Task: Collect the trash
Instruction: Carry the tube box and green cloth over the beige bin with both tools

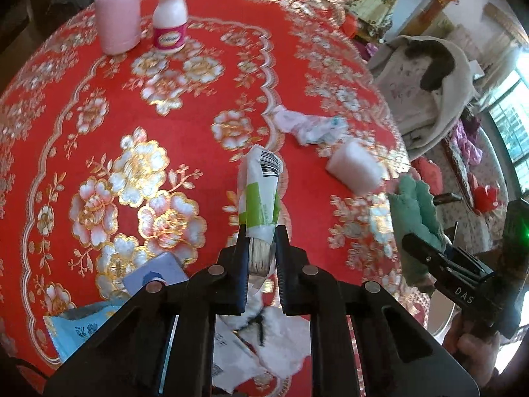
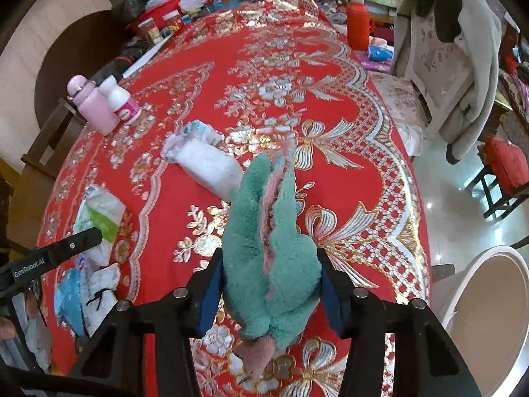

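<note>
Left wrist view: left gripper (image 1: 260, 231) is clamped on a squeezed white-and-green tube (image 1: 261, 192) — pads pinch it near its ribbed cap end, barcode end pointing away from the camera and lifted clear of the red floral tablecloth (image 1: 99, 125). Under the jaws, at the near edge of the table, lies a pile of white paper scraps (image 1: 264, 340), with a light-blue wrapper (image 1: 79, 327) toward the near-left. Further out toward the right edge: a crumpled printed wrapper (image 1: 307, 127) and just beside it a white foam block (image 1: 357, 167). At the far-left side stand a pink bottle (image 1: 117, 10) and a white bottle (image 1: 170, 16), upright, close together. The right gripper (image 1: 429, 254) shows at the right edge with a green cloth (image 1: 416, 211) in it, a hand (image 1: 469, 347) under its handle.

Right wrist view: right gripper (image 2: 269, 264) is closed on the green cloth (image 2: 264, 231) — a bunched teal towel with a pink seam, squeezed between the blue pads and held over the table near its near edge. The foam block (image 2: 211, 165) lies just beyond the cloth, and a white bin (image 2: 489, 304) sits off the table's right edge on the floor. A coat hangs over a chair (image 2: 453, 76) past the far-right corner.
</note>
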`<action>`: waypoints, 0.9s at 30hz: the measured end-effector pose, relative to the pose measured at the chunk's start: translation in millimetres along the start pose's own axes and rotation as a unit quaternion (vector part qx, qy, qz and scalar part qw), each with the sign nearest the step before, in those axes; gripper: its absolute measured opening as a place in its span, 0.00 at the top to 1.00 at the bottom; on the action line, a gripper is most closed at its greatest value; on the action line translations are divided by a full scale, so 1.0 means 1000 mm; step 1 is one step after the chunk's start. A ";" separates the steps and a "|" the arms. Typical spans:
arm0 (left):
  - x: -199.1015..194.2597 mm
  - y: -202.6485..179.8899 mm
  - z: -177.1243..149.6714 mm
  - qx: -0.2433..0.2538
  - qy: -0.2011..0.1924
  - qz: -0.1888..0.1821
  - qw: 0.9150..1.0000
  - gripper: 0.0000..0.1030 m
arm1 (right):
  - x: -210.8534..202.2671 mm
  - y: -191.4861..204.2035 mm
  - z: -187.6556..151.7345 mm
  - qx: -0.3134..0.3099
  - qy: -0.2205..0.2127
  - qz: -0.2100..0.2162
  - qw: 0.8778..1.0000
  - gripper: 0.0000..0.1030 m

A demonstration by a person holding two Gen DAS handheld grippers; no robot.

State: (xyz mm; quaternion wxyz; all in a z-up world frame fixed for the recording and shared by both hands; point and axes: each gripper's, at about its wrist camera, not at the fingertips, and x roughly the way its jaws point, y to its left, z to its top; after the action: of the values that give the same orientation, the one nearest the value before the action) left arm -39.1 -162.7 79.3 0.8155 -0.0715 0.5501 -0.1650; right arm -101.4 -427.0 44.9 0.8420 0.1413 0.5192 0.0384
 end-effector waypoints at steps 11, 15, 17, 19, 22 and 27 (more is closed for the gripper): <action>-0.015 -0.066 -0.012 0.062 -0.015 -0.013 0.998 0.89 | -0.044 -0.017 -0.015 0.017 -0.028 0.016 0.999 0.51; -0.017 -0.088 -0.018 0.080 -0.015 -0.019 0.996 0.89 | -0.060 -0.030 -0.023 0.030 -0.037 0.017 0.999 0.51; -0.017 -0.099 -0.022 0.089 -0.015 -0.020 0.996 0.89 | -0.067 -0.038 -0.027 0.037 -0.042 0.015 0.998 0.51; -0.017 -0.111 -0.025 0.100 -0.014 -0.024 0.995 0.89 | -0.075 -0.046 -0.031 0.044 -0.047 0.012 0.998 0.51; -0.015 -0.131 -0.031 0.117 -0.013 -0.029 0.993 0.89 | -0.086 -0.059 -0.037 0.055 -0.053 0.007 0.997 0.51; -0.011 -0.167 -0.041 0.148 -0.009 -0.039 0.988 0.89 | -0.103 -0.082 -0.049 0.069 -0.063 -0.006 0.996 0.51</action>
State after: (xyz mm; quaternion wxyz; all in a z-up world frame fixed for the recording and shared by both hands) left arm -112.0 -312.2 122.6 0.8151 0.0268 0.5088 -0.2758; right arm -198.8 -517.3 90.2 0.8614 0.1982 0.4675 -0.0113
